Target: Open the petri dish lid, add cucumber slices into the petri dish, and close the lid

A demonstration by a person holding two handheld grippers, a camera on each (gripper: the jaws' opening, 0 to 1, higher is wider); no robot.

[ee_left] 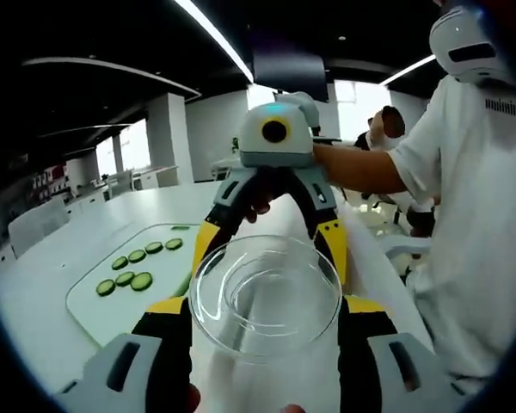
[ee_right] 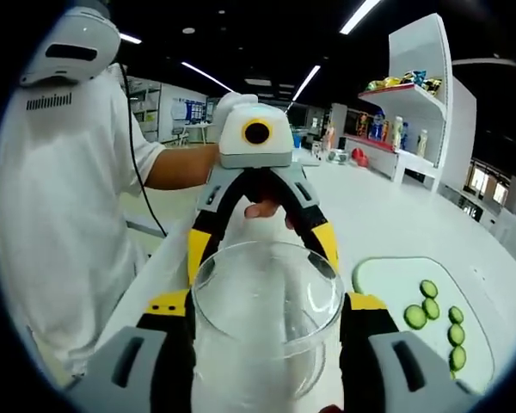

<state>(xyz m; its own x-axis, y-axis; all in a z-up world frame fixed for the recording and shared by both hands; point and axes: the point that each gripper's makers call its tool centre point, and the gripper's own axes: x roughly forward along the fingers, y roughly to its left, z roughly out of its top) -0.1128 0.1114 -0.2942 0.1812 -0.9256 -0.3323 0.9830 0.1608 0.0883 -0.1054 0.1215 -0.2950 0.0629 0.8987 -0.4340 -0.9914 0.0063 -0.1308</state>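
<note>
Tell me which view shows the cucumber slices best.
The left gripper view: seven cucumber slices lie unobstructed in two rows on the white cutting board. The right gripper view shows six slices crowded near its edge.

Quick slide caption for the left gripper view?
Both grippers hold a glass petri dish above the table; cucumber slices wait on a board.

Showroom-like hall: white counters [ee_right: 396,215], stocked display shelf [ee_right: 404,95]

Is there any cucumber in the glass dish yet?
No, it's empty. The petri dish held between the two grippers is clear glass with nothing inside, and the cucumber slices all lie on the white board.
</note>
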